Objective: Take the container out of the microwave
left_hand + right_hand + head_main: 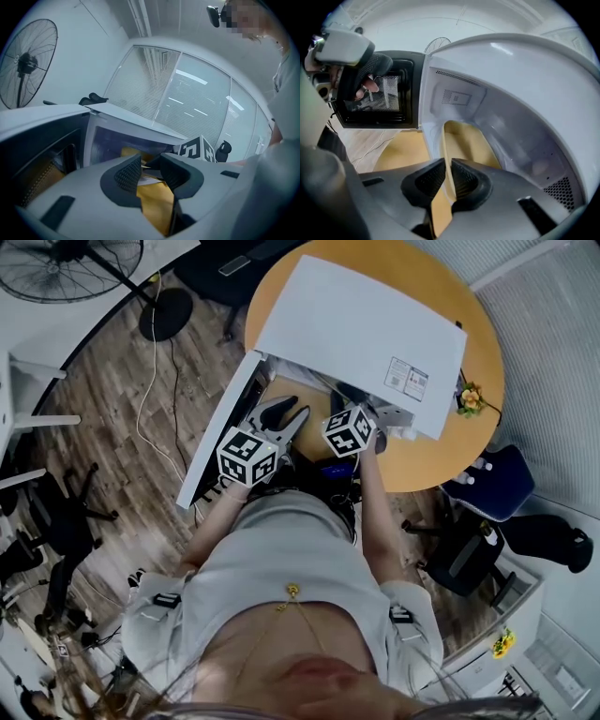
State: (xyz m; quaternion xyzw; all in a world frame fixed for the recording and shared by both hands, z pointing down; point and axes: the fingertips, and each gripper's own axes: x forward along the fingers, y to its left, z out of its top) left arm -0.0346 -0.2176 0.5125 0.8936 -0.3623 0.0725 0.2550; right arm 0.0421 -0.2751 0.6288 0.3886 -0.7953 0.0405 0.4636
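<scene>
A white microwave (366, 324) stands on a round wooden table (469, 334), its door (220, 432) swung open to the left. Inside the cavity sits a shallow beige container (464, 140). My right gripper (449, 180) reaches into the cavity and is shut on the container's near rim, which stands edge-on between the pads. In the head view its marker cube (350, 430) shows at the opening, with the jaws hidden under the microwave's top. My left gripper (289, 418) hovers beside the door's inner side, open with nothing held. The left gripper (150, 168) faces the cavity.
A standing fan (84, 268) and a cable (150, 399) are on the wooden floor to the left. A small yellow flower (471, 399) sits at the table's right edge. Dark office chairs (487, 484) stand to the right, close to the table.
</scene>
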